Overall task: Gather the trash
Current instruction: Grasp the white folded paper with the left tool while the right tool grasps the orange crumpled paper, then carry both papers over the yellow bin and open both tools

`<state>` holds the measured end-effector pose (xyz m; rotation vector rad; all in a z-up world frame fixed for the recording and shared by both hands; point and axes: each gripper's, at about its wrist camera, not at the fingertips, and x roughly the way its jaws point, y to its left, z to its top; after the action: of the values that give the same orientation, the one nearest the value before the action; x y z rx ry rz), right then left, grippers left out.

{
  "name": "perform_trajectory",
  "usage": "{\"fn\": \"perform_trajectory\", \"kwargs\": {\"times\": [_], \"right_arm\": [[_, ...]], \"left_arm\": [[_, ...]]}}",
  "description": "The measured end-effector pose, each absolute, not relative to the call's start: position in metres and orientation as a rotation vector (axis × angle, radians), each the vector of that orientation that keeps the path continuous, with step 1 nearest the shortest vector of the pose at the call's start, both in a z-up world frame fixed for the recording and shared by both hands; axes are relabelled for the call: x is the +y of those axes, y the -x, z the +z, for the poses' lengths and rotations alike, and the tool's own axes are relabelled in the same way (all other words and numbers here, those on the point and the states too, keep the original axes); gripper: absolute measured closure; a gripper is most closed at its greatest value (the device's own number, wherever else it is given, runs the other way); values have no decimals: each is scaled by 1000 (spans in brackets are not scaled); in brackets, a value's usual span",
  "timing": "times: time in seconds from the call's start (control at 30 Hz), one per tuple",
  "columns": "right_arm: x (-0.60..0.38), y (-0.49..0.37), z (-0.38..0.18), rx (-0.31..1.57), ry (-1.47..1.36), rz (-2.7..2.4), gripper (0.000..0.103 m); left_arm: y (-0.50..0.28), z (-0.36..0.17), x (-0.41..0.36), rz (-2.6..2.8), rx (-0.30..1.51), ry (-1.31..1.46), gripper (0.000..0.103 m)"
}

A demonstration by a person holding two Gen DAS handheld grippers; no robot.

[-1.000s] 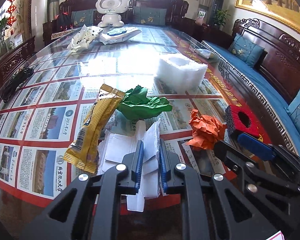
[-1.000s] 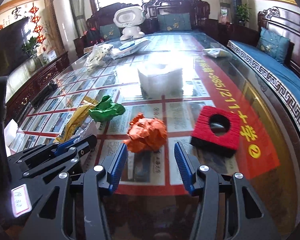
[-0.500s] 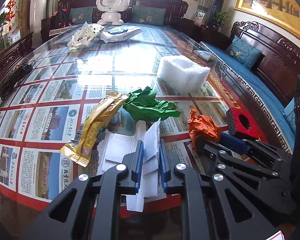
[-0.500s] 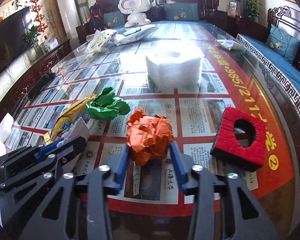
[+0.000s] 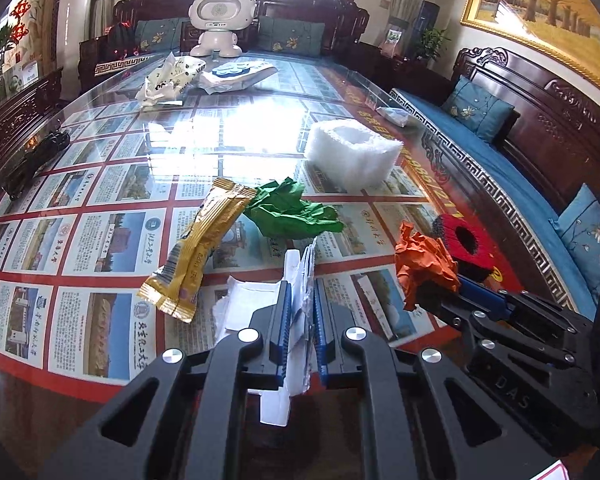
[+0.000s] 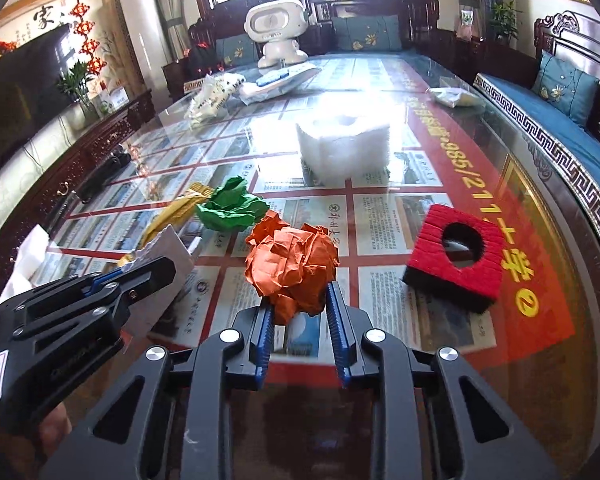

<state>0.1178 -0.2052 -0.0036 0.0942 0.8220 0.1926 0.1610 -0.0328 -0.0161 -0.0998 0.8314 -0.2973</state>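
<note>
Right wrist view: your right gripper (image 6: 298,312) is closing around the orange paper ball (image 6: 292,266), dead ahead between its fingers; left gripper (image 5: 300,316) pinches white paper (image 5: 300,280).

The glossy glass-topped bench (image 6: 452,92) mirrors the window light over printed sheets. The crumpled orange paper ball (image 6: 292,266) and crumpled green paper (image 5: 290,210) look matt and creased. The gold foil wrapper (image 5: 196,248) shines. The white folded paper (image 5: 300,300) is smooth; the red square block (image 6: 456,256) looks rough, fibrous.
</note>
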Motion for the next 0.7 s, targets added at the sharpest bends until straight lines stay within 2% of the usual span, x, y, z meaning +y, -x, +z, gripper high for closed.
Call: {"fn": "perform_trajectory", "kwargs": {"times": [0.43,0.7], "right_arm": [[-211,4,40,736,-98,264,78],[-208,100,33,770,-97,332,78]], "left_arm": [[-64,6,-27,-407,801,61,95],[29,8,-21,-483,812,11,95]]}}
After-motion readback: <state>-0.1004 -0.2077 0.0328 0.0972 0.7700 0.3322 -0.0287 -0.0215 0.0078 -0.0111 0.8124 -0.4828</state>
